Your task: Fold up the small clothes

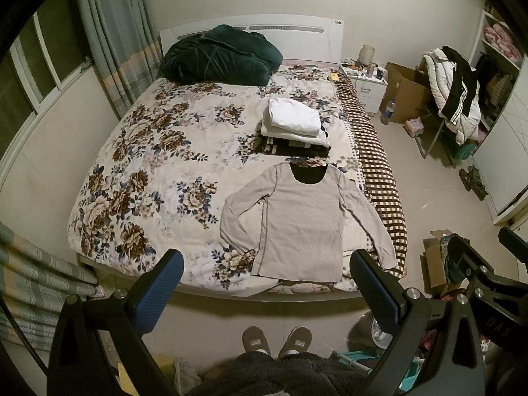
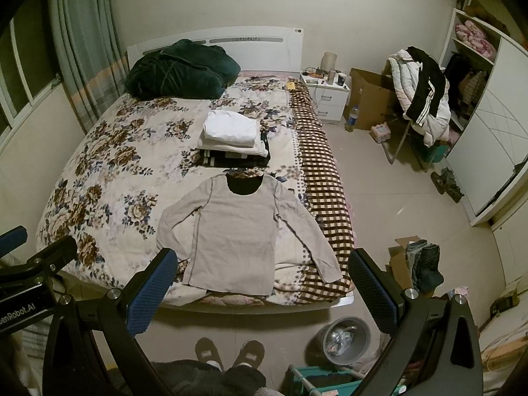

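Two slippers (image 1: 276, 340) poke out at the bottom, on the floor by the foot of the bed (image 1: 184, 138). Just above them, the left gripper (image 1: 267, 288) has its two blue-padded fingers spread wide apart, with nothing between them. It hangs in the air in front of the bed. The right gripper (image 2: 262, 288) is the same: fingers wide apart, holding nothing.

A grey shirt (image 1: 302, 221) lies flat on the flowery blanket, near the foot of the bed and toward the right side. Its long sleeves are spread out to both sides. Its neck points to the headboard. Just past the neck sits a pile (image 1: 292, 127) of folded clothes, white on top and dark below. A dark green quilt (image 1: 217, 56) is bunched up by the headboard.
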`<state>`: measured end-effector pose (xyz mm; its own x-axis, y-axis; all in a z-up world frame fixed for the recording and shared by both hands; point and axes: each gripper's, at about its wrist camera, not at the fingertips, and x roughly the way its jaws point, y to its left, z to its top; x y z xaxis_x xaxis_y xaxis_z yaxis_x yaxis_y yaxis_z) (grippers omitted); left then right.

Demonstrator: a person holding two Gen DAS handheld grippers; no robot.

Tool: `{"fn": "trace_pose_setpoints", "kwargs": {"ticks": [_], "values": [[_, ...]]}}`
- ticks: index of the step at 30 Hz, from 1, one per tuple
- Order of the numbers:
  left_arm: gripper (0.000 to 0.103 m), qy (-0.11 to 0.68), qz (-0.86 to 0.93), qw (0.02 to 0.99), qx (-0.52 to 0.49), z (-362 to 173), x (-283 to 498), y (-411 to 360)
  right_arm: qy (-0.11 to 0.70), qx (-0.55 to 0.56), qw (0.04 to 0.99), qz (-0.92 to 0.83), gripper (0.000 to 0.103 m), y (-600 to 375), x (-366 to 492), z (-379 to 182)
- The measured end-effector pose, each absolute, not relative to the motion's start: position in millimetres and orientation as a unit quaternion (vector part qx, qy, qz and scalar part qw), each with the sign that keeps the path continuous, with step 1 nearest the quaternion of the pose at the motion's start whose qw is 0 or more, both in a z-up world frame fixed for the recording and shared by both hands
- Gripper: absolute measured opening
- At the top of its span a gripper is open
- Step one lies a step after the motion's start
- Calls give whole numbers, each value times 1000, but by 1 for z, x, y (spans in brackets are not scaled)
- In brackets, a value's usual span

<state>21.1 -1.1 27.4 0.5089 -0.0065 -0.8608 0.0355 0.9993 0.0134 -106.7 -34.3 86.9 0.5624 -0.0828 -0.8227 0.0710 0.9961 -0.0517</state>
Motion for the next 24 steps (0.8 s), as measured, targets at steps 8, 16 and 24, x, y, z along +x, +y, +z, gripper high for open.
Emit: {"fn": "trace_pose_setpoints", "kwargs": {"ticks": [8,16,24], "values": [[103,471,-2,882,20,17,41,2,470,45,879,-71,103,-50,-87,61],[103,469,-12,881,67,-62,101,-2,485,196,833,-179,103,-133,-56,-43],[103,537,-5,840,78,-173,169,-41,491,370,737,-280,103,-265,-52,-237]]}}
